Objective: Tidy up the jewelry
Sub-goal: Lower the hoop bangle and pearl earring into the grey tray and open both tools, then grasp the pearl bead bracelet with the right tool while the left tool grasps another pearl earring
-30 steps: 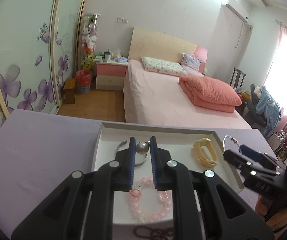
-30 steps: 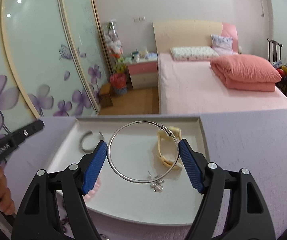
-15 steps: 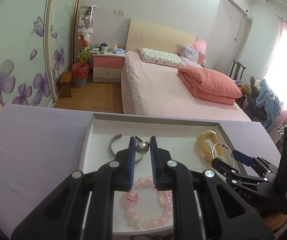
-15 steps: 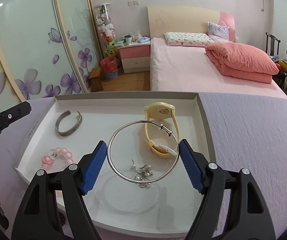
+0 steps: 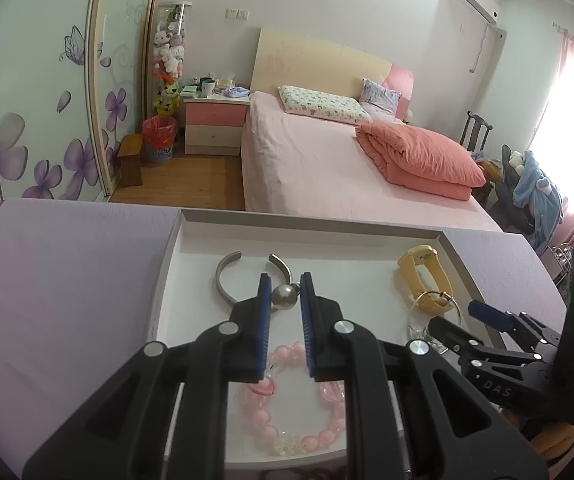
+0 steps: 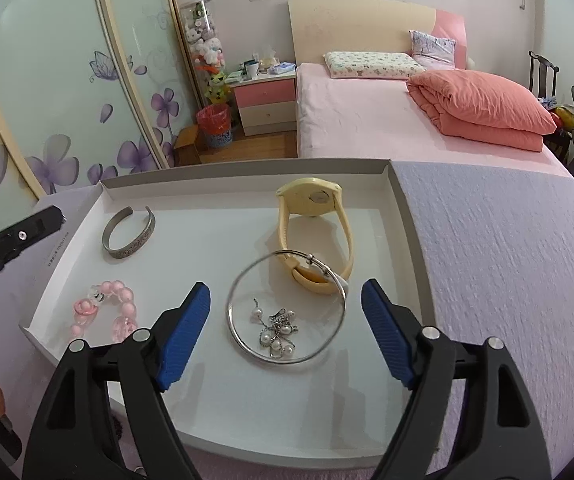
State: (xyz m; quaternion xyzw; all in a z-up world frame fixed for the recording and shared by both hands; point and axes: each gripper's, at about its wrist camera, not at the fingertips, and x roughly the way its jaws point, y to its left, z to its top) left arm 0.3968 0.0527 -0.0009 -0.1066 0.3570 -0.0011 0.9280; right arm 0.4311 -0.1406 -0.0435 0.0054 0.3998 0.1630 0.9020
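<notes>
1. Your right tool (image 6: pixel 285 304) has let go of the silver bangle (image 6: pixel 286 306), now lying in the white tray (image 6: pixel 247 170) around the pearl chain (image 6: pixel 277 330); its jaws are gaping.
2. Only the left view is showing your left tool (image 5: pixel 283 296) pinching a pearl bead (image 5: pixel 284 296).
3. The tray is also holding the yellow watch (image 6: pixel 314 236), cuff (image 6: pixel 129 233) and pink beads (image 6: pixel 105 312).

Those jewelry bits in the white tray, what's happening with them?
A person is sorting jewelry with two hand-held grippers. The left gripper is shut on a pearl bead above the white tray. The right gripper is open, and the thin silver bangle lies in the tray around a small pearl chain, partly over the yellow watch. A silver cuff and pink bead bracelet lie there too.
</notes>
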